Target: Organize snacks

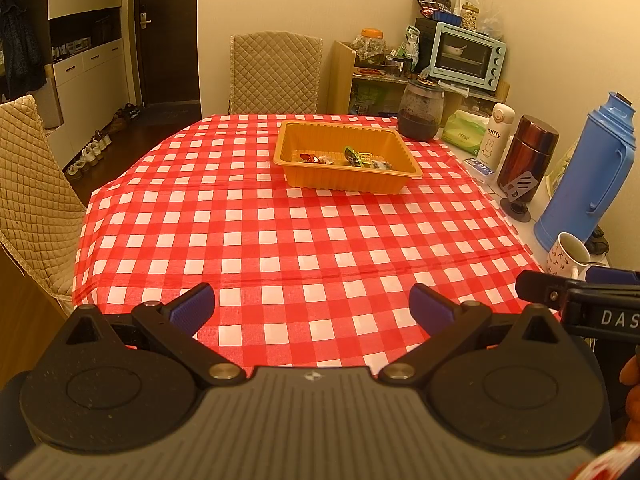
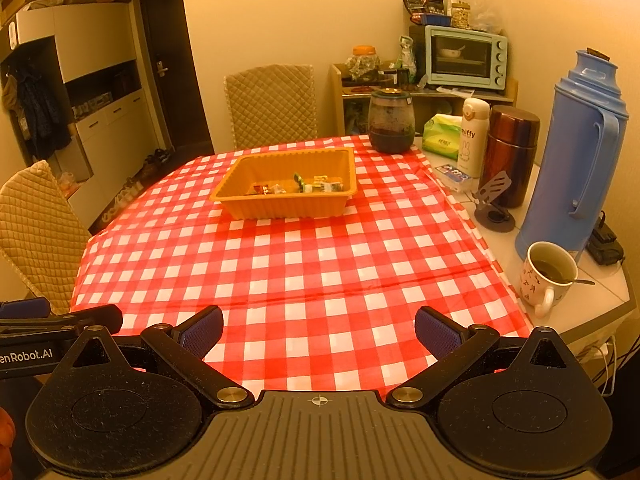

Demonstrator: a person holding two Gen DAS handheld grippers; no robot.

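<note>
An orange plastic tray stands on the far part of the red-and-white checked tablecloth. Several wrapped snacks lie inside it. The tray rim and the snacks also show in the right wrist view. My left gripper is open and empty, low over the near edge of the table. My right gripper is open and empty beside it, also at the near edge. Both are well short of the tray.
Along the right side stand a blue thermos, a mug with a spoon, a brown flask, a white Miffy bottle, tissues and a dark jar. Quilted chairs stand behind and left.
</note>
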